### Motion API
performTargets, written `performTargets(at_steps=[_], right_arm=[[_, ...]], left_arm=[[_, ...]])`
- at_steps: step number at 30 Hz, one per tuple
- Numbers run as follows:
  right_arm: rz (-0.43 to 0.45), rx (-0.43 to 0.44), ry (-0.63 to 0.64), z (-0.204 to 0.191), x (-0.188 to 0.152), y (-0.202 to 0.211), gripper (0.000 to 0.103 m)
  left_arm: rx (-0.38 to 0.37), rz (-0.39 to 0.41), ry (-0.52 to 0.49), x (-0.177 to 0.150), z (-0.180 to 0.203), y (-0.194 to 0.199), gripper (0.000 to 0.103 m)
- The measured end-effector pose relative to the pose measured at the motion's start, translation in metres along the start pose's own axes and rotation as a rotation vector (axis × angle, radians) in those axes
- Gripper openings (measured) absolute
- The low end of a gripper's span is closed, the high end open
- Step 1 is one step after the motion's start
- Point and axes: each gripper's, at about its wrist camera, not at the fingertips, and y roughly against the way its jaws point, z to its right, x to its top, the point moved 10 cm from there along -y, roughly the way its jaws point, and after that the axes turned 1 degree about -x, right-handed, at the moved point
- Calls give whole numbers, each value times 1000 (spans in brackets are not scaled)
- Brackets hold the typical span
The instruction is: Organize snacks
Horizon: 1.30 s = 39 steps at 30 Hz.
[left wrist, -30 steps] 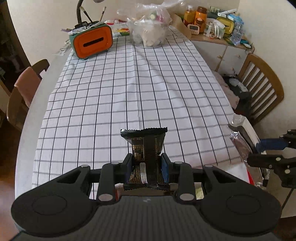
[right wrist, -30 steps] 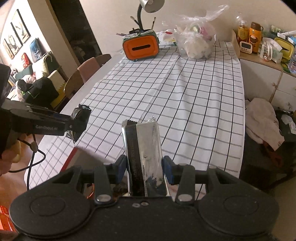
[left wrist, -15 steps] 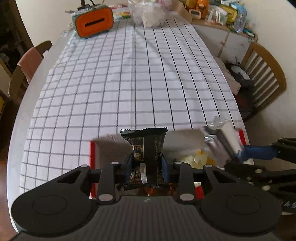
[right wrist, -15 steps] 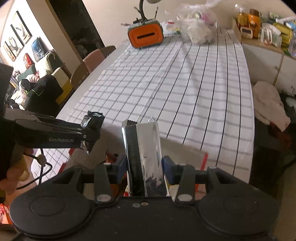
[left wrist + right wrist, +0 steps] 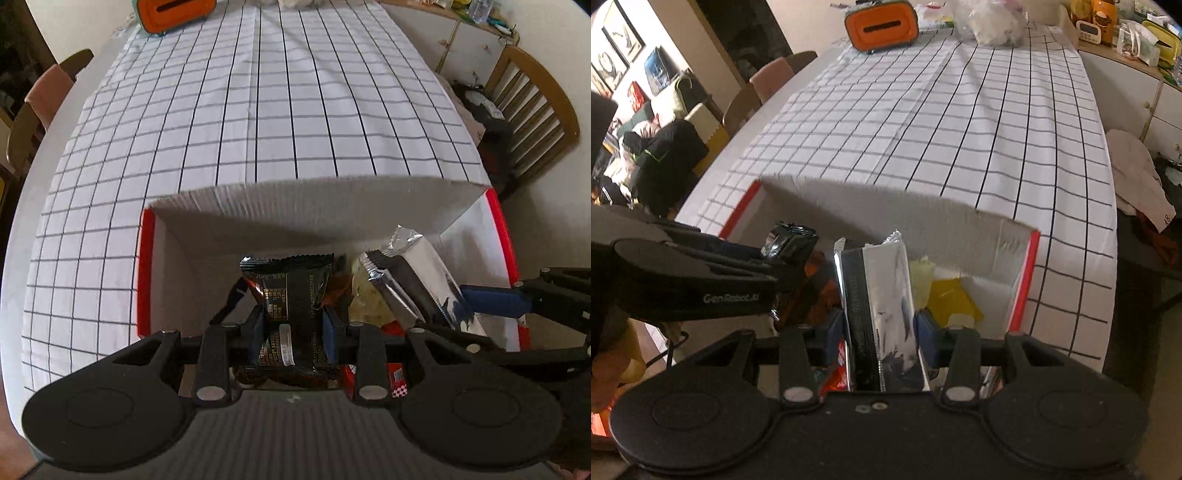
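My left gripper [image 5: 291,325] is shut on a black snack packet [image 5: 288,288] with gold print, held over the open white box with red edges [image 5: 146,258]. My right gripper [image 5: 879,325] is shut on a silver foil snack bar [image 5: 882,295], also above that box [image 5: 1023,280]. In the left wrist view the silver bar [image 5: 410,273] and the right gripper's blue pad show at the right. In the right wrist view the left gripper and its black packet [image 5: 790,240] reach in from the left. Yellow packets [image 5: 945,295] and other snacks lie inside the box.
The box stands at the near end of a table with a checked cloth [image 5: 277,110]. An orange case [image 5: 882,26] and a clear bag [image 5: 990,18] sit at the far end. Chairs stand at the left [image 5: 44,96] and right [image 5: 532,99]. A cabinet [image 5: 1145,92] holds bottles.
Both grippers have come down and tipped toward the box with their snacks still gripped. The box, out of sight a second ago, now fills the lower part of both views.
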Motion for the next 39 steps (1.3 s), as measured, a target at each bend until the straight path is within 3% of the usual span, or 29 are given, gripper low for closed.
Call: performTargets(at_steps=[8, 23, 30, 39], right_arm=[[-30, -19, 2, 3, -11, -10, 42], [-32, -9, -29, 9, -16, -10, 43], [-2, -2, -54, 10, -15, -1, 49], [68, -5, -111, 3, -10, 22, 62]], left_arm=[[1, -23, -16, -7, 6, -9, 31], [68, -76, -58, -12, 7, -18, 34], [34, -78, -63, -15, 6, -12, 41], [-12, 2, -67, -16, 0, 16, 60]])
